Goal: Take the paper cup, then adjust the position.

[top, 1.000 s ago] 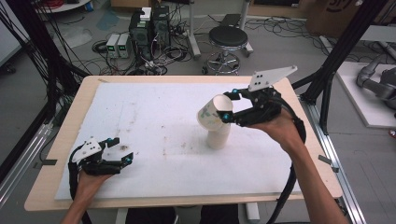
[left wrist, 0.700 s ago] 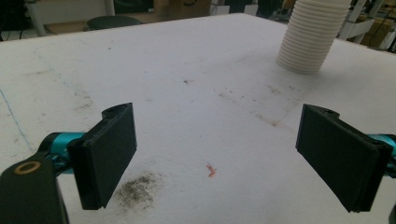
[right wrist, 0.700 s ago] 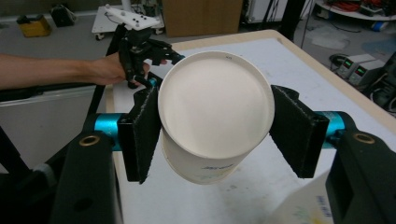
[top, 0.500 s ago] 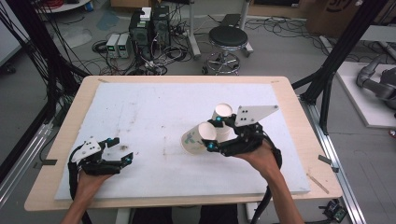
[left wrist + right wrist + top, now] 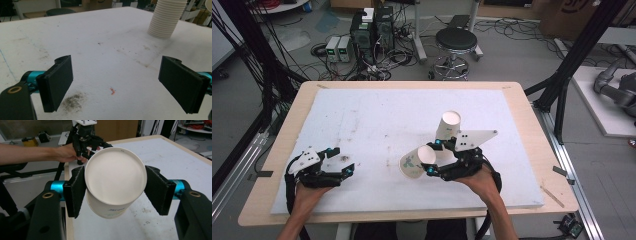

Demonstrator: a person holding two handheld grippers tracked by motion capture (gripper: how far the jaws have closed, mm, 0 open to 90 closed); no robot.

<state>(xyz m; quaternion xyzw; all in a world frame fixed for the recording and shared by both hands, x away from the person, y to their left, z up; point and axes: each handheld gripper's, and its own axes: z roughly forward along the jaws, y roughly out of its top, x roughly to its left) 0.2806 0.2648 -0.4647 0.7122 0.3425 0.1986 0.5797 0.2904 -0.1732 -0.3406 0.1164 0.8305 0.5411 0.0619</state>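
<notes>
Right gripper (image 5: 430, 157) is held above the near right part of the table (image 5: 522, 107), its jaws pinching a single paper cup (image 5: 416, 162) by the sides; the cup is tipped, base toward the gripper's camera, as is seen in the right gripper view (image 5: 115, 182). Just beyond it, a stack of cups (image 5: 447, 126) stands upside down on the white foam sheet (image 5: 382, 115); its ribbed rims are seen in the left gripper view (image 5: 166, 18), where its top is cut off by the frame. Left gripper (image 5: 343, 161) rests near the near left corner, jaws spread wide with nothing between them, as shown in its own view (image 5: 115, 82).

The sheet is scuffed and stained: a dark smudge (image 5: 73, 102) and a small red mark (image 5: 112, 91) lie between the left jaws. A wooden border is left bare around the sheet. Beyond the far edge, a round stool (image 5: 456, 40), computer cases (image 5: 372, 27) and tangled cables (image 5: 337, 60) are seen on the grey floor. Print on the held cup is too small to be read.
</notes>
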